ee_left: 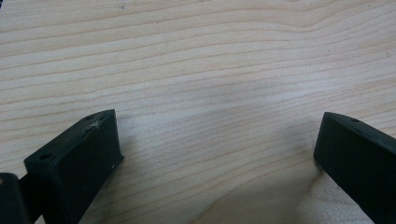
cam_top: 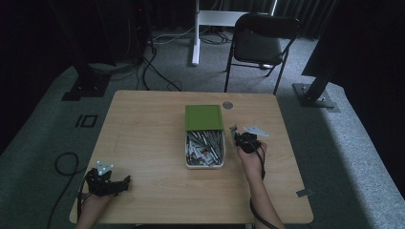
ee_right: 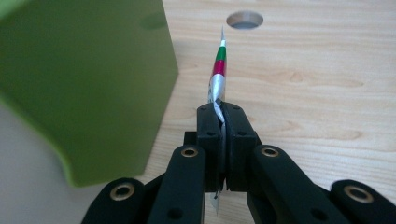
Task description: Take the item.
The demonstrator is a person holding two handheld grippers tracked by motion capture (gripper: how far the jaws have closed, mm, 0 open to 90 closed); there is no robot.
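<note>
the right claw (ee_right: 223, 109) is pressed together on a thin silver foil sachet with a green and a red band near its tip (ee_right: 218, 77), pinching it low down so that most of the strip stands out past the pads and a short tail hangs below. seen from above, the sachet (cam_top: 233, 129) is held just off the 3 o'clock side of the white tray with a green sliding lid (cam_top: 204, 117), above the pale wood-grain desk (cam_top: 143, 143). the open half of the tray is heaped with more silvery sachets (cam_top: 204, 147) of the same sort.

the sachet looks very light, thin and limp. the foil already kinks where the pads bite, so it probably folds or twists sooner than it resists, and its smooth skin could slide out of a loose grip. taking hold across the flat faces near one end, as here, seems soundest; a grip on the edges would likely just buckle it.

the left claw (ee_left: 219, 149) is spread wide, with nothing between its blocky matte black jaws. it rests low over bare desk near 7 o'clock, well apart from the tray. a round grommet hole (ee_right: 244, 19) sits in the desk beyond the sachet's tip, at 12 o'clock.
</note>
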